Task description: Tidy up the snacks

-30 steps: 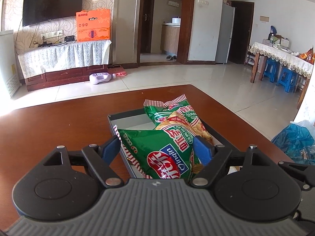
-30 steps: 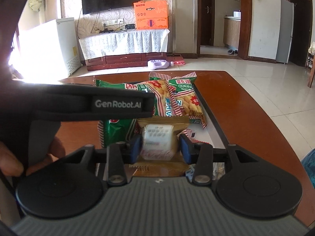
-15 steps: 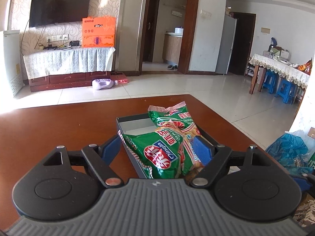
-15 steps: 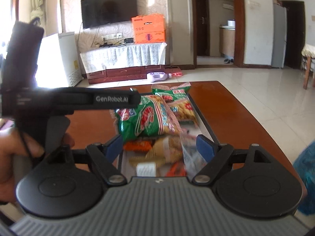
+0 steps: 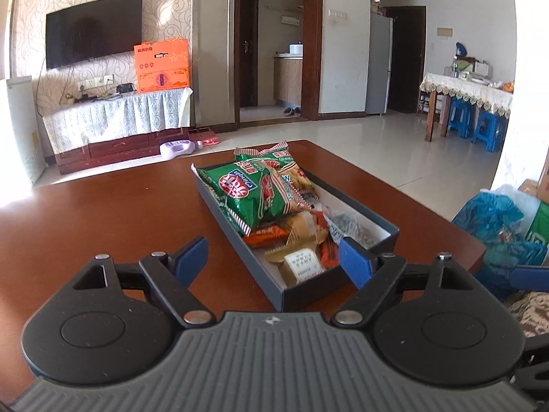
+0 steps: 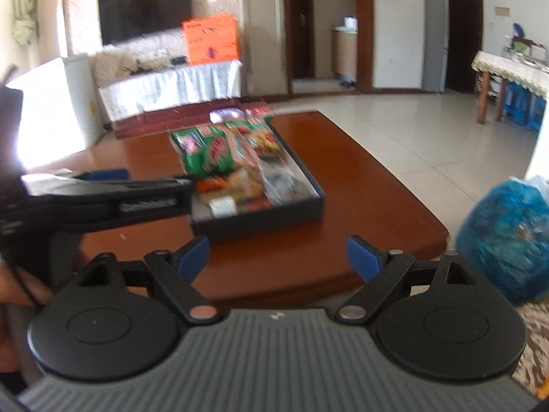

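Observation:
A dark shallow box [image 5: 360, 210] on the brown table [image 5: 103, 213] holds green snack bags [image 5: 240, 192], an orange packet [image 5: 266, 232] and a small gold snack with a white label [image 5: 302, 265]. My left gripper [image 5: 274, 254] hovers just short of the box's near end, its jaws wide and still opening, with nothing gripped. My right gripper [image 6: 278, 252] is further back over the table's near edge. Its jaws are opening and nothing is between them. The right wrist view shows the box [image 6: 257, 223], the green bags [image 6: 206, 151] and the left gripper [image 6: 113, 175] side-on.
A blue plastic bag [image 5: 497, 219] sits off the table's right edge, also in the right wrist view [image 6: 504, 233]. A hand [image 6: 20, 292] holds the left gripper. Beyond the table lie tiled floor, a TV cabinet and a dining table with blue stools.
Both grippers pulled back from the box. The right one opened and let go of the white-labelled snack, now lying at the box's near end. The green bag lies in the box.

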Action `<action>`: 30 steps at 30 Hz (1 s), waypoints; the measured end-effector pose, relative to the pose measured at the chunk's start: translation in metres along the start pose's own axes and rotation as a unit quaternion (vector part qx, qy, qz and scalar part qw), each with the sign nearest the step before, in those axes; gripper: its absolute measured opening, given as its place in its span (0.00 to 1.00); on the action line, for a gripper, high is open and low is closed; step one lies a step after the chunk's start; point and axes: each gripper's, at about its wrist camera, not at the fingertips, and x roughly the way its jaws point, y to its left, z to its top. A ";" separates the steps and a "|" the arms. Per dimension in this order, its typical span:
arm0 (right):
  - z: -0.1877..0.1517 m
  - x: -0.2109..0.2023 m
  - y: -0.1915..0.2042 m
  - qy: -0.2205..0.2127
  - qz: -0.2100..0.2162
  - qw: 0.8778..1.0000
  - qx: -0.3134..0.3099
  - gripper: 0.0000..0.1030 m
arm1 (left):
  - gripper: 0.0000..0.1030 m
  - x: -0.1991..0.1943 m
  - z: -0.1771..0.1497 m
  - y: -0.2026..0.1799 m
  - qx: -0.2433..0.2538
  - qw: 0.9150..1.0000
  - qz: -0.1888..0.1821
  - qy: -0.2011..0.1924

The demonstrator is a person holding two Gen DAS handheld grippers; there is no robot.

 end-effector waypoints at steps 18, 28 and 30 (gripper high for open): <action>-0.014 0.011 0.001 0.038 -0.022 0.999 -0.005 0.86 | 0.96 -0.021 -0.009 0.004 -0.010 1.000 0.020 0.012; -0.015 0.013 0.000 0.048 -0.017 0.999 -0.009 0.86 | 1.00 -0.032 -0.001 0.001 0.004 0.999 0.011 -0.031; -0.015 0.013 0.001 0.049 -0.016 0.999 -0.010 0.86 | 1.00 -0.030 0.000 -0.002 0.012 0.999 0.026 -0.026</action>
